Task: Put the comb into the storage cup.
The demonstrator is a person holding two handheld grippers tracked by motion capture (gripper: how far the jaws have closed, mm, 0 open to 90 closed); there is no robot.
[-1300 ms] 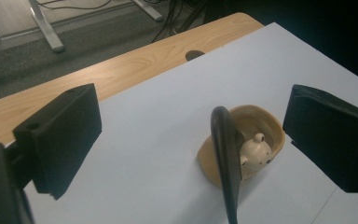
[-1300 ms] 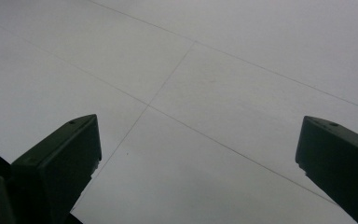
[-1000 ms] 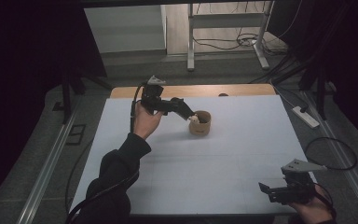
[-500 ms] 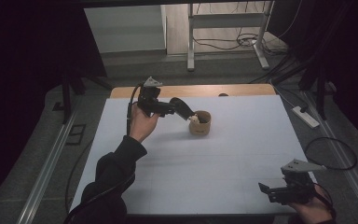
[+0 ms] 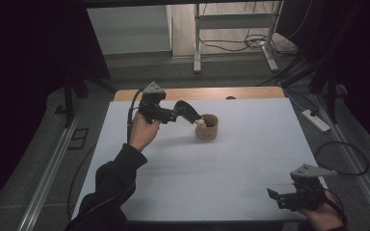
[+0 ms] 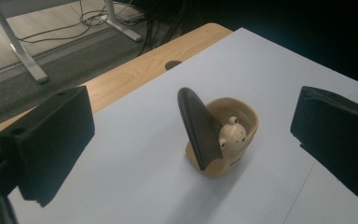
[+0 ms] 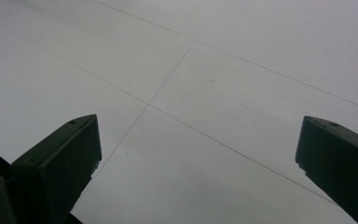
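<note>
A small tan ceramic cup (image 6: pixel 228 135) with a bear face, a dark oval paddle (image 6: pixel 198 128) leaning in it, is seen on the white surface (image 5: pixel 221 168), towards its far side. The left claw (image 5: pixel 180 113) is held apart just beside it; the right claw (image 5: pixel 274 197) is held apart at the near right corner.

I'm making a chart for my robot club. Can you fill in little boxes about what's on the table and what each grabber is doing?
cup: tan cup with a small bear face, upright on the white table
dark thing: flat black oval piece standing in the cup, leaning on its rim
left gripper: open, held beside the cup, holding nothing
right gripper: open, low at the table's near edge, holding nothing
</note>
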